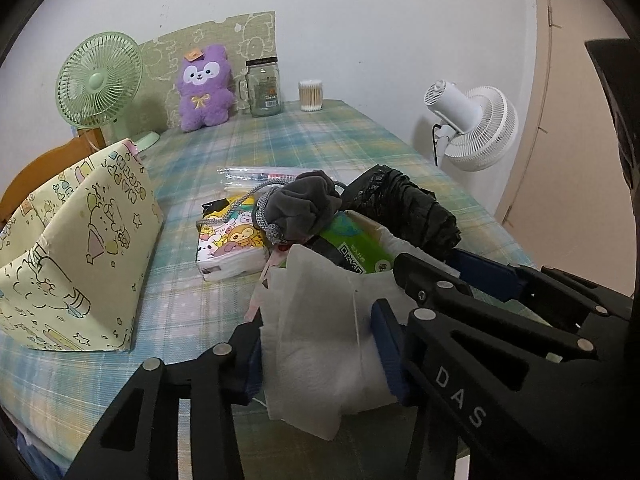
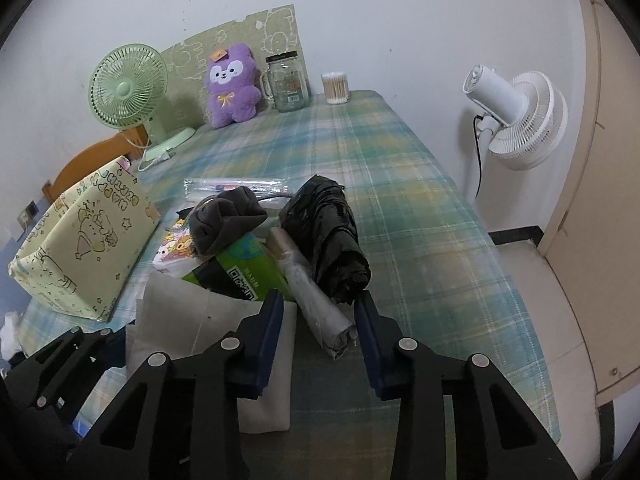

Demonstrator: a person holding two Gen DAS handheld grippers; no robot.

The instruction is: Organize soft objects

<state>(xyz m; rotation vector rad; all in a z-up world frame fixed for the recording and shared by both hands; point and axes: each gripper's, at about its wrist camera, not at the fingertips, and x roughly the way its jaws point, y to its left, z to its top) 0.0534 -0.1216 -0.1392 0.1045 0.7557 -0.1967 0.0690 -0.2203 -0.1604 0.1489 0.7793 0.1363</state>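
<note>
Left wrist view: a white tissue sheet [image 1: 320, 344] is clamped between the left gripper [image 1: 320, 360] pads. Right wrist view: the right gripper [image 2: 318, 344] fingers stand apart around a grey rolled bag [image 2: 316, 304], not clearly pressing it. Behind are piled a green pack [image 2: 244, 268], a grey sock bundle [image 2: 228, 216] and a black roll [image 2: 328, 232]. To the left sits a patterned fabric bin [image 2: 88, 256]; farthest, a purple plush [image 2: 232, 84].

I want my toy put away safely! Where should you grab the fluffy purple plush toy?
Probably pinch the fluffy purple plush toy across its head, coming from the front and above. It sits upright against the patterned board, and the clear glass jar crowds one side of its body.
</note>
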